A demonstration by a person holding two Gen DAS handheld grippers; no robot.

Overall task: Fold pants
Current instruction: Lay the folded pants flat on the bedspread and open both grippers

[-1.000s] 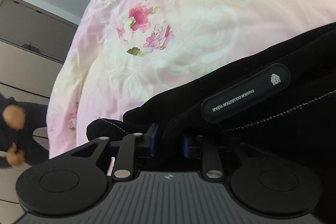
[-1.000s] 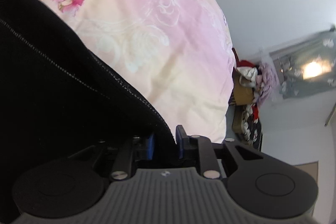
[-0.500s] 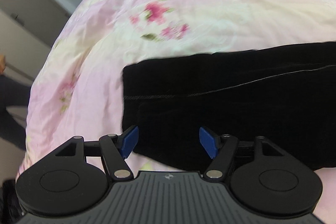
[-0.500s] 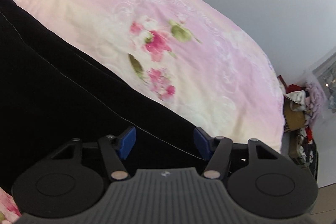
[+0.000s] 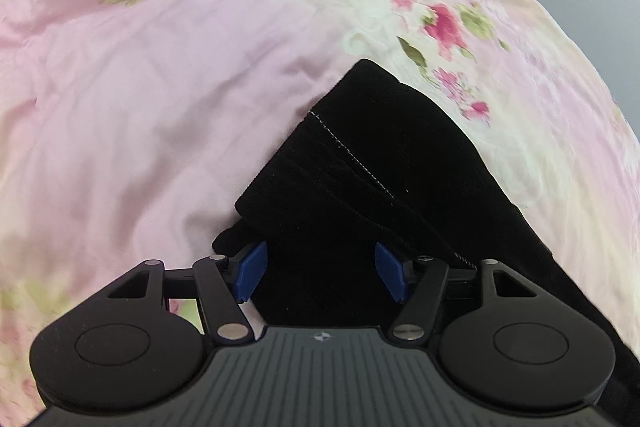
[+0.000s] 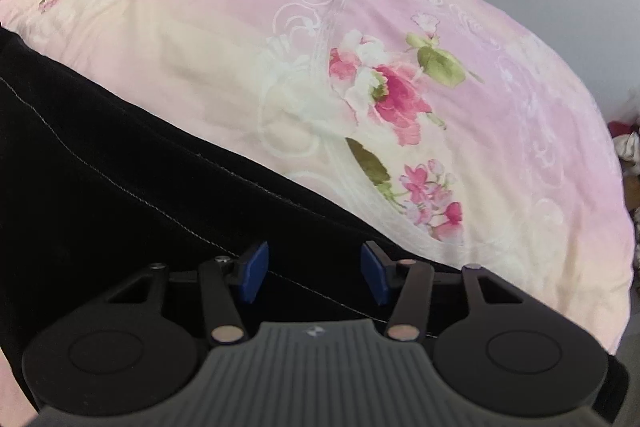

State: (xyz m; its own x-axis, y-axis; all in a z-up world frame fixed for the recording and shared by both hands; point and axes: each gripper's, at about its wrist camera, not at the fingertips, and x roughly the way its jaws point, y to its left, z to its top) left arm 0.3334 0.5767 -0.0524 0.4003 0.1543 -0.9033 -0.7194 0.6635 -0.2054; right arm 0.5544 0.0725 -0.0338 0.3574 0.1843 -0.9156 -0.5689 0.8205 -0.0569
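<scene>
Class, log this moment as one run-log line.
task: fold pants | pants: on floral quilt | left gripper: open | right gripper: open

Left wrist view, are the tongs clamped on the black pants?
No, the left tongs stand open over the black pants, blue pads clear of the fabric.

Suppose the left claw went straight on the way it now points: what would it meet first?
Most likely the black pants: the fabric fills the gap ahead of the open left claw, with the pink floral quilt beneath. How near the fabric lies is unclear.
</scene>
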